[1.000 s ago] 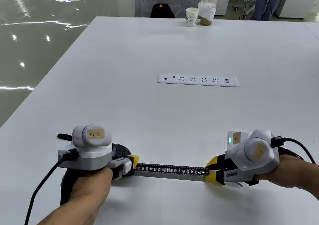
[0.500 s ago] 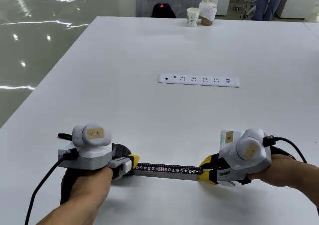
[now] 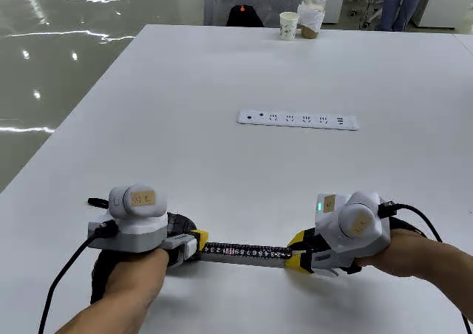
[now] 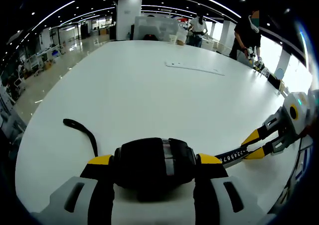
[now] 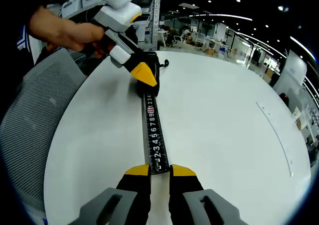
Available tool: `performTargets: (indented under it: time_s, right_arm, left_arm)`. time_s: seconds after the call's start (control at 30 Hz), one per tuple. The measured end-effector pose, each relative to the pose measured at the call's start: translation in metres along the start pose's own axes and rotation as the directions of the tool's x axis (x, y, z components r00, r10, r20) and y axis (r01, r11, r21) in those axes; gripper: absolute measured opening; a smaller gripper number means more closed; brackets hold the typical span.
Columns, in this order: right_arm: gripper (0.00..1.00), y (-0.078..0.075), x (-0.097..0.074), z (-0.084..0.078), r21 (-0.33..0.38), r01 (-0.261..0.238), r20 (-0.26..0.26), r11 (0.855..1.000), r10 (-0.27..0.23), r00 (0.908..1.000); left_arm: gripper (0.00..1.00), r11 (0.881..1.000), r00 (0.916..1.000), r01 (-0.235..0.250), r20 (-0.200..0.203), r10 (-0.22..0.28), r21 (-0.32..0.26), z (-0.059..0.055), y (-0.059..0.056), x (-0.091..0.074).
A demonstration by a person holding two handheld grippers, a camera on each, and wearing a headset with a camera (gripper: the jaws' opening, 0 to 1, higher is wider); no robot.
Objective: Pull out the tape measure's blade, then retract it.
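Observation:
A black tape measure case rests on the white table near its front edge, and my left gripper is shut on it. The dark numbered blade runs right from the case to my right gripper, which is shut on the blade's end. In the left gripper view the case sits between the yellow tips of my left gripper, and the blade leads off to the right gripper. In the right gripper view the blade stretches from my right gripper up to the case.
A white power strip lies mid-table. Two cups stand at the far edge. The case's black wrist strap trails on the table to its left. A grey mesh chair stands beside the table. People stand at the back right.
My right gripper has moved left toward the case with the blade's end in it, so the exposed blade is shorter. The left gripper and case have stayed put.

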State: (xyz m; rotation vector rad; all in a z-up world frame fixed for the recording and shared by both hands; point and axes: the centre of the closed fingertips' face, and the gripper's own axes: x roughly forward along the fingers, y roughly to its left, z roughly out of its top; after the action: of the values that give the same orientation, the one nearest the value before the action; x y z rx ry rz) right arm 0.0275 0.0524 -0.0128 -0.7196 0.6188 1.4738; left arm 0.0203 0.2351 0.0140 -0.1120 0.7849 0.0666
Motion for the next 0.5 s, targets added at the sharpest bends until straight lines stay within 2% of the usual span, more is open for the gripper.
performTargets:
  time_s: [0.5]
  right_arm:
    - [0.1,0.001,0.011,0.014,-0.009,-0.005,0.012,1.0,0.005,0.9999]
  left_arm:
    - [0.59,1.0,1.0,0.002,-0.003,-0.002,-0.001,0.0,0.001,0.0]
